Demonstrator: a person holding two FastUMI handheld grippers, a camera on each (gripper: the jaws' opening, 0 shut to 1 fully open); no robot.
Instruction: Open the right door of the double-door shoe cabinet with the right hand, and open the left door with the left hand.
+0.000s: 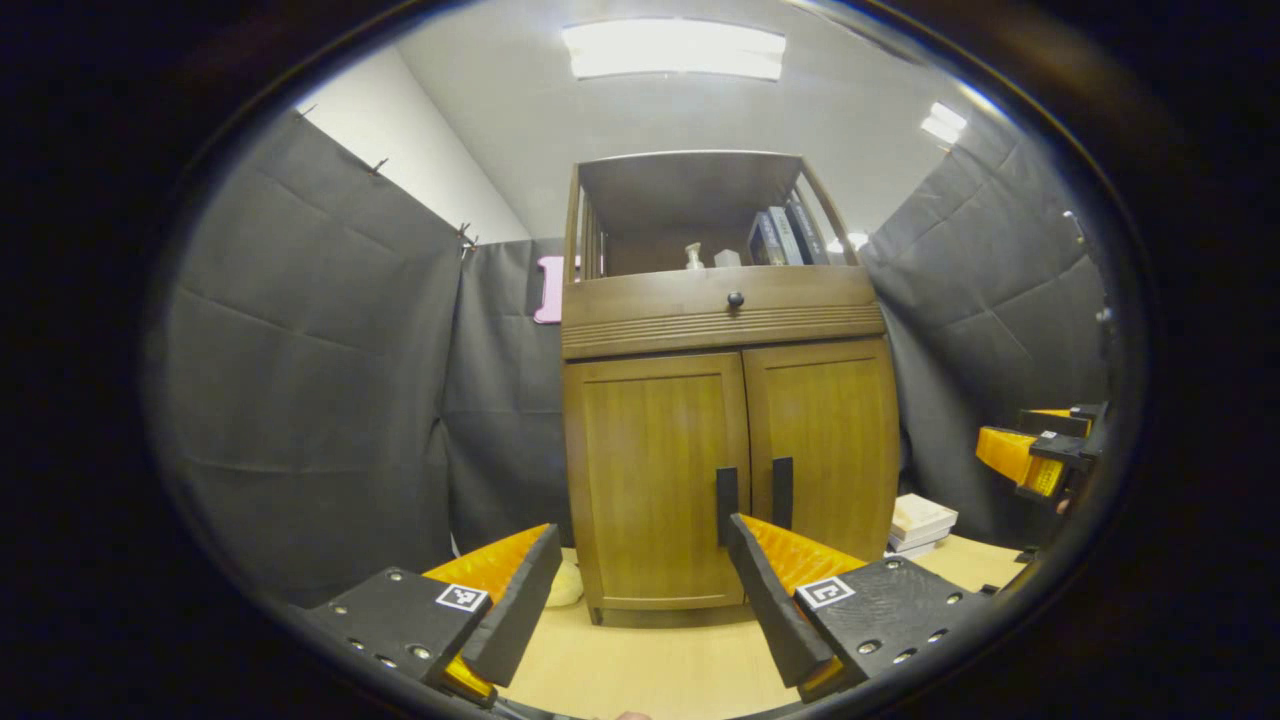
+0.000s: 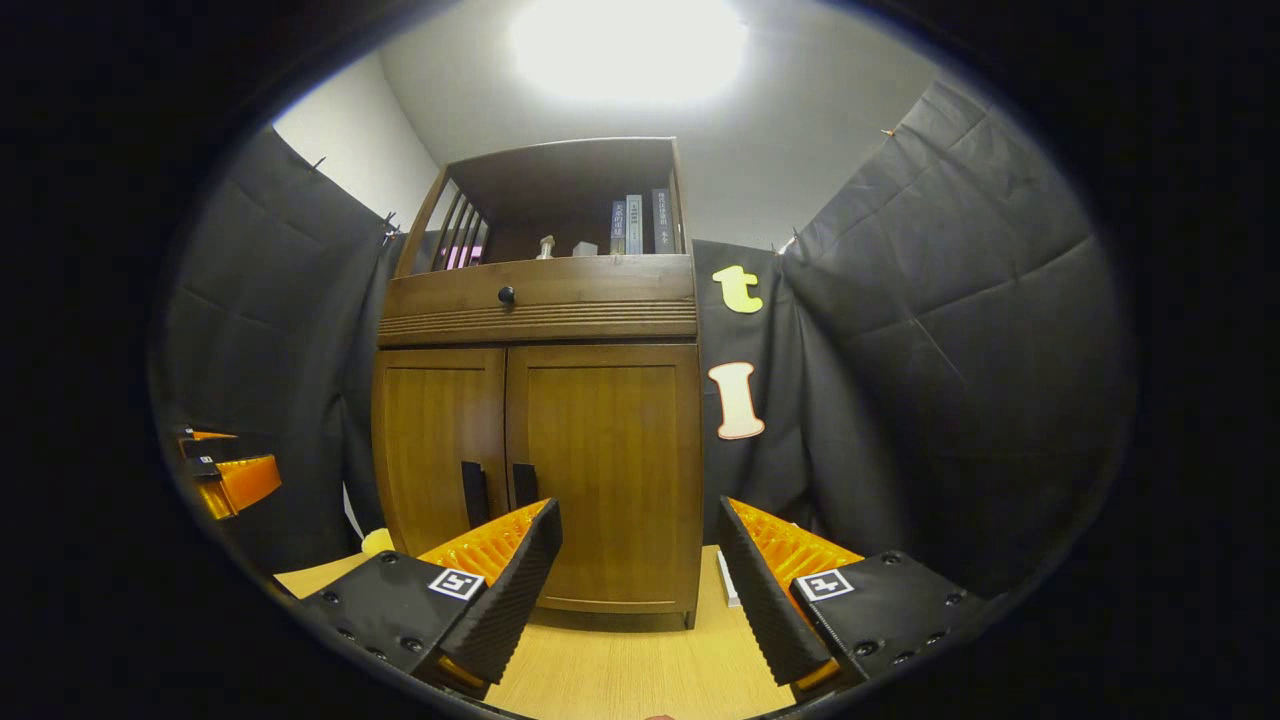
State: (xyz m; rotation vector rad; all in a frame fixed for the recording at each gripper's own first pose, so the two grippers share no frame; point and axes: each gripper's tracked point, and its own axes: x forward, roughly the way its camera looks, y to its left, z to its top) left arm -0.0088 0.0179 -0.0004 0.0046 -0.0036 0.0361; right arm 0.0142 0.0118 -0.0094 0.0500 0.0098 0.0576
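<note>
Right gripper (image 2: 640,575): black ribbed fingers (image 2: 520,580) with orange backing stand wide apart, holding nothing, aimed at the lower part of the right door (image 2: 605,470) of the brown wooden double-door shoe cabinet (image 2: 540,400). Left gripper (image 1: 640,590): fingers (image 1: 515,600) likewise spread and empty, pointed at the left door (image 1: 650,470). Neither gripper touches the cabinet; both hang short of it above the pale wooden floor (image 2: 620,670). Judgement: this is the approach step, no door opened yet. The task names the right door first, so the next move calls for the right gripper to advance and shift toward the centre seam, bracket the right black vertical bar handle (image 2: 524,485), close on it, then pull outward along the hinge arc. The left handle (image 1: 727,505) sits just beside the seam, near the left gripper's inner finger. Cabinet state: both flat panelled doors shut and flush, handles paired at the seam low on the doors; above them a drawer with a small dark round knob (image 1: 735,299), then an open shelf holding upright books (image 1: 785,236). Stacked books (image 1: 920,522) lie on the floor at the cabinet's right side.
</note>
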